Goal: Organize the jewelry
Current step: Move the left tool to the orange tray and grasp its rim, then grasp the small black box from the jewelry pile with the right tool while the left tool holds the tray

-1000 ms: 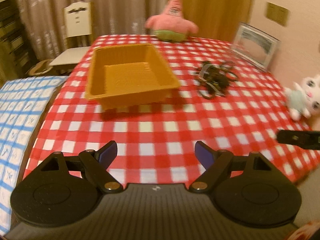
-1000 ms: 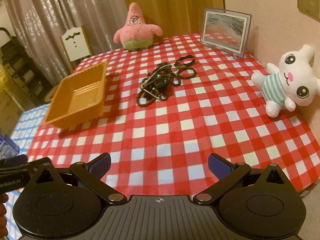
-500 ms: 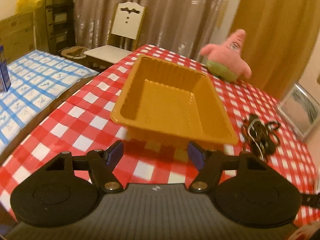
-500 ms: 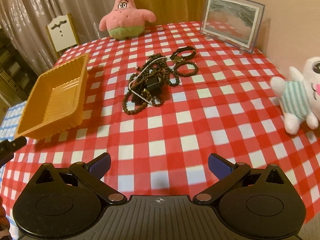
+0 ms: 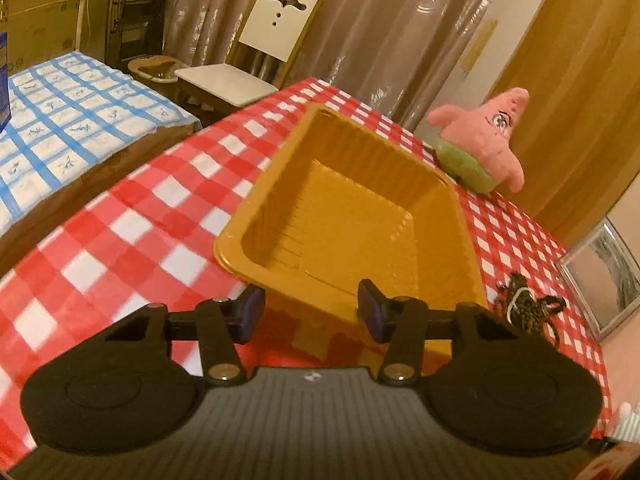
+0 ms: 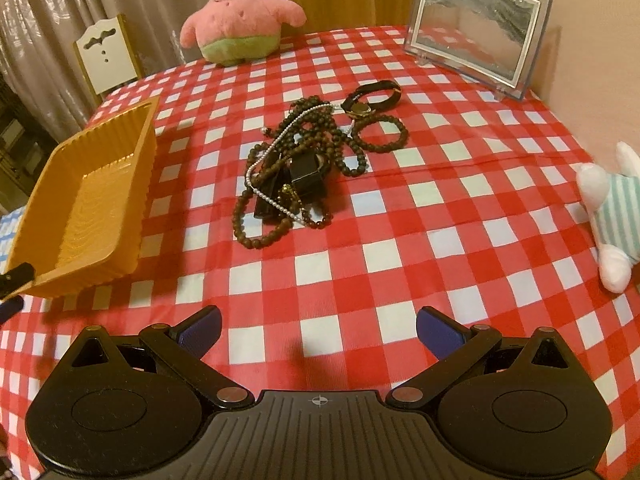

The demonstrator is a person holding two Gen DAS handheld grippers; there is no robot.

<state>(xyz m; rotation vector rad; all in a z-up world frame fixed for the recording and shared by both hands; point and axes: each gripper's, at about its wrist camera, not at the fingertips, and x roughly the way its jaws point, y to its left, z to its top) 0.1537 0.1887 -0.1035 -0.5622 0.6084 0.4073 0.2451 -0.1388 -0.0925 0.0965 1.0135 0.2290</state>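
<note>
An orange plastic tray [image 5: 280,172] with nothing inside sits on the red-checked table. My left gripper [image 5: 311,314] is at its near rim. The jaws are closing with the rim's edge between them, and a gap still shows beside each pad. In the right wrist view its fingertips [image 6: 15,278] straddle the near corner of the tray [image 6: 148,152]. A tangled pile of dark bead strings, a pearl chain and watches, the jewelry [image 6: 296,168], lies mid-table, and it shows at the right as a small jewelry heap [image 5: 524,308]. My right gripper [image 6: 318,330] hovers open in front of it, holding nothing.
A pink star plush [image 6: 240,20] sits at the table's back edge and a glass picture frame [image 6: 476,28] at the back right. A white plush [image 6: 616,216] lies at the right edge. A chair [image 5: 260,40] and a blue-checked surface [image 5: 60,120] stand left of the table.
My left gripper swung over to the tray, rolled, and its jaws narrowed around the near rim. My right gripper came lower and closer to the jewelry pile, jaws still wide.
</note>
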